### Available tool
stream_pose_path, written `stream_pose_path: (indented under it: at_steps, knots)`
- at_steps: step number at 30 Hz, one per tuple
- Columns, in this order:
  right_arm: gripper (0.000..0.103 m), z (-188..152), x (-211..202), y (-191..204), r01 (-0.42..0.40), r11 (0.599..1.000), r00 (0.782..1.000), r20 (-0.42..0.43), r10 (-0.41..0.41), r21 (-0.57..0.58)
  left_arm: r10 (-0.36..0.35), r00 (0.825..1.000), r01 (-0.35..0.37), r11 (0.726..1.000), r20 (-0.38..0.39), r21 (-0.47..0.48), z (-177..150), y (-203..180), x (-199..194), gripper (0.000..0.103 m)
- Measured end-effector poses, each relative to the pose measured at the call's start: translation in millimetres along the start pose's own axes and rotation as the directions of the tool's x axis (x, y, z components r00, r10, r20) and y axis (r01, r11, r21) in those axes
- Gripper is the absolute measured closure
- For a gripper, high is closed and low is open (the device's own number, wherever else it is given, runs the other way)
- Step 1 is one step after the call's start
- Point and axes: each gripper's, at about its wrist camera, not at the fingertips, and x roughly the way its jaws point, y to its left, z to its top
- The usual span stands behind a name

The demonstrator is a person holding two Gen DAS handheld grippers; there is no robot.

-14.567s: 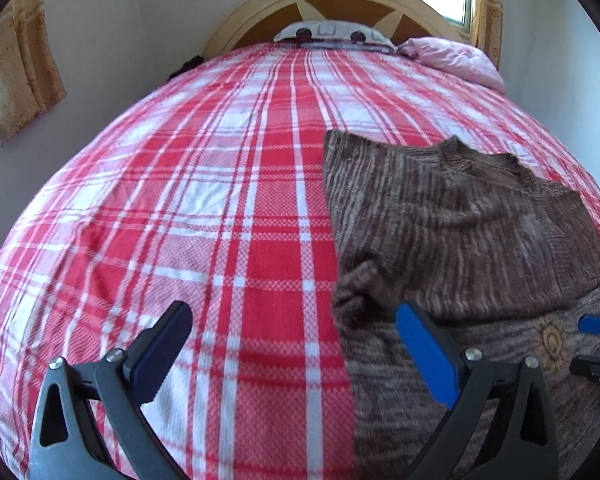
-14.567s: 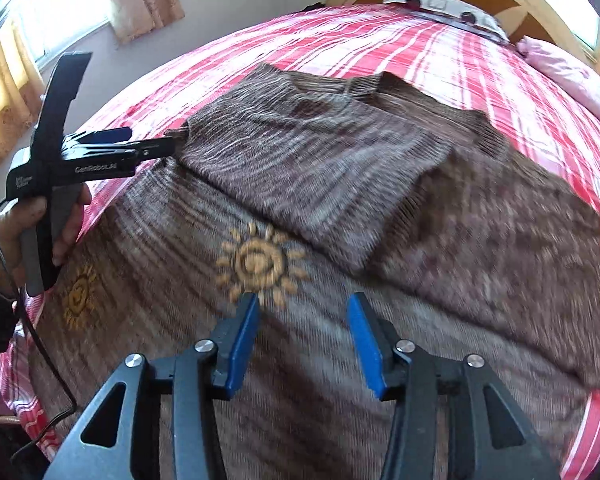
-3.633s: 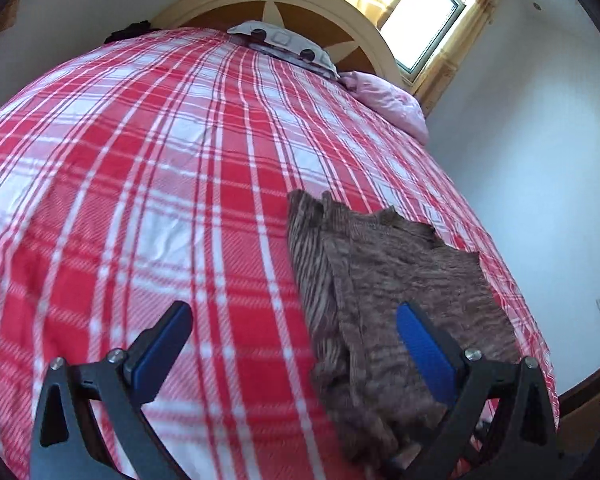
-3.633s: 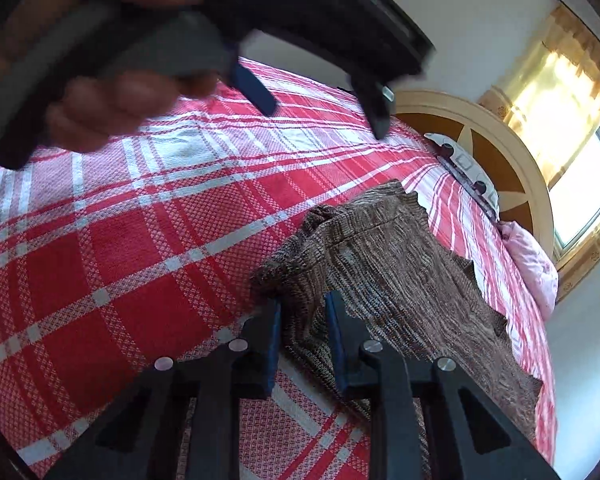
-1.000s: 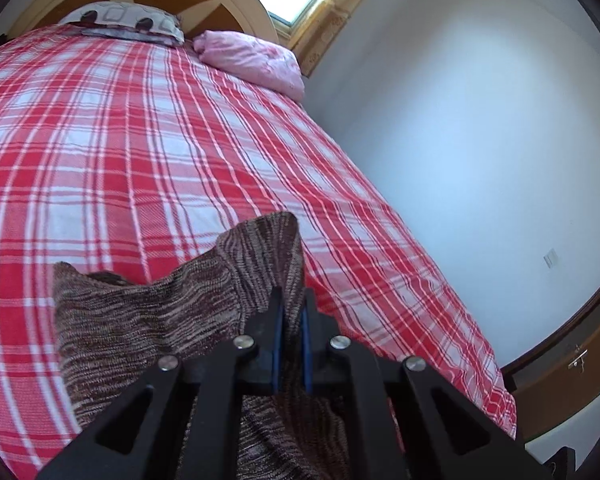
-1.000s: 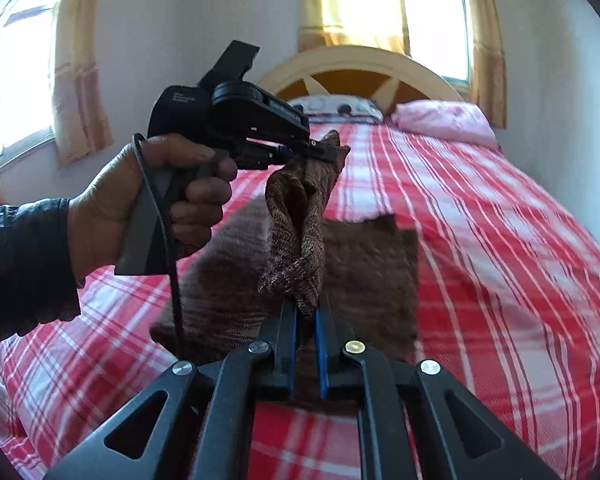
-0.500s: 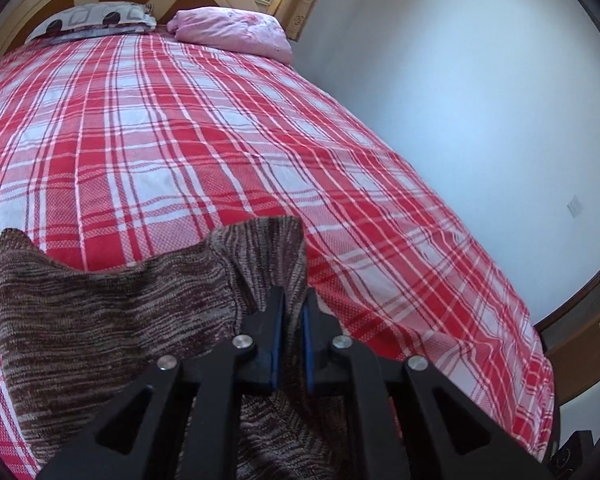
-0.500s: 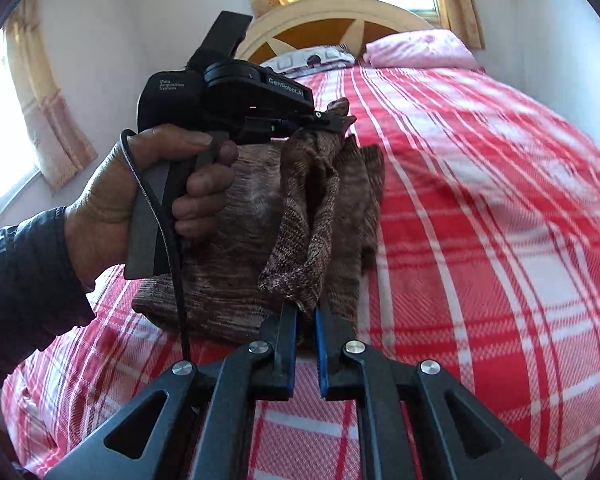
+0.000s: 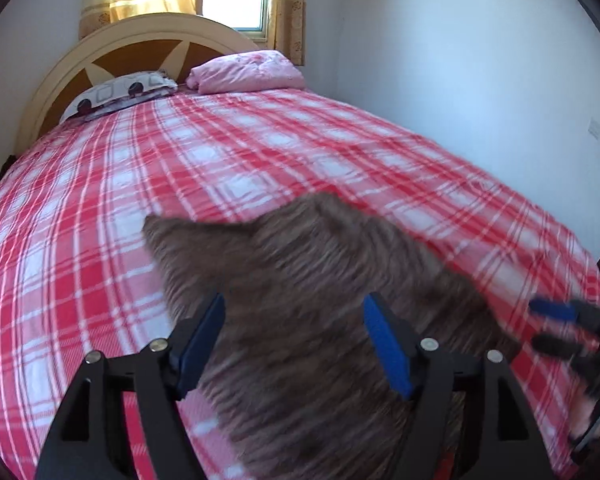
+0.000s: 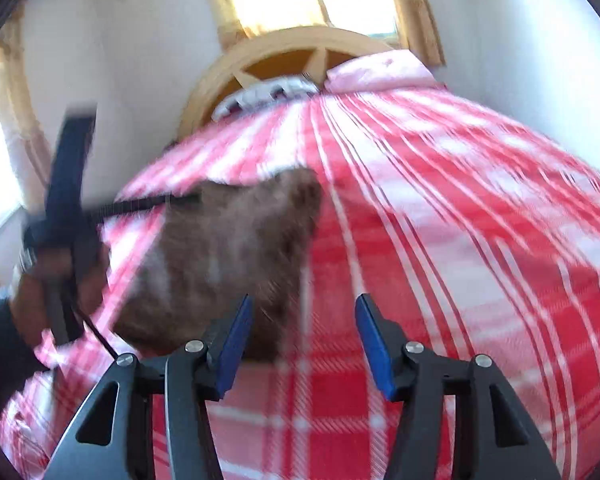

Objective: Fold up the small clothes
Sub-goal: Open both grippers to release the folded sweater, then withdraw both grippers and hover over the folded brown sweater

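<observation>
The brown knit [image 9: 320,304] lies folded on the plaid bed [image 9: 140,168], near its foot; both views are blurred. The left gripper [image 9: 294,344] has its jaws opening, spread above the knit and gripping nothing; the right gripper [image 10: 302,340] is opening too, with bare bedcover between its 2 fingers and the knit just to the left. The knit looks soft, limp and light, likely to sag or unroll if lifted by 1 point; better to pinch 2 corners of a folded edge, through all layers.

Sweater [image 9: 320,280] blurred; lower edge cut off.
</observation>
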Motion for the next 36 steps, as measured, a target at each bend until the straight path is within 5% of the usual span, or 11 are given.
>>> stream_pose_path:
  at_steps: [7, 11, 14, 19, 21, 24, 28, 30, 36]
  knots:
    - [0.051, 47.3, 46.8, 40.7, -0.118, 0.988, 0.993, -0.028, 0.115, -0.098, 0.05, 0.997, -0.045, 0.996, -0.067, 0.076, -46.7, -11.5, 7.6, 0.027]
    - [0.056, 34.2, 102.1, 27.1, -0.11, 0.993, 0.961, -0.26, 0.093, -0.052, -0.005, 0.994, 0.008, 1.0, -0.108, 0.024, -52.4, -2.6, 7.1, 0.013]
    - [0.065, 28.2, 96.4, 21.0, -0.072, 0.994, 0.966, -0.252, 0.048, -0.085, -0.019, 0.99, 0.014, 0.999, -0.142, -0.036, -58.8, 7.5, 10.3, 0.007]
    - [0.062, 51.2, 77.5, 39.1, -0.082, 0.981, 0.98, -0.195, 0.047, -0.178, -0.062, 0.996, 0.048, 0.978, -0.065, -0.202, -53.3, 34.9, -1.3, 0.007]
    - [0.052, 70.2, 83.5, 50.0, -0.099, 0.968, 0.985, -0.16, 0.062, -0.232, -0.041, 0.999, 0.034, 0.967, -0.023, -0.253, -42.7, 46.7, -4.0, 0.007]
    - [0.052, 91.7, 111.1, 48.1, -0.067, 0.97, 0.986, -0.162, 0.029, -0.235, 0.039, 0.999, -0.041, 0.964, -0.016, -0.264, -26.2, 58.7, 5.3, 0.007]
    - [0.052, 98.1, 160.3, 21.4, -0.016, 0.985, 0.965, -0.259, -0.029, -0.171, 0.097, 0.985, -0.133, 0.955, -0.144, -0.265, -28.7, 68.3, 39.3, 0.0]
    - [0.05, 83.1, 177.1, 9.7, 0.002, 0.987, 0.946, -0.32, -0.054, -0.159, 0.073, 0.99, -0.106, 0.95, -0.121, -0.293, -32.2, 71.5, 37.2, 0.0]
    - [0.05, 75.4, 156.5, 1.3, -0.015, 0.992, 0.969, -0.245, -0.015, -0.121, 0.082, 0.992, -0.106, 0.952, -0.095, -0.286, -42.1, 62.2, 19.7, 0.0]
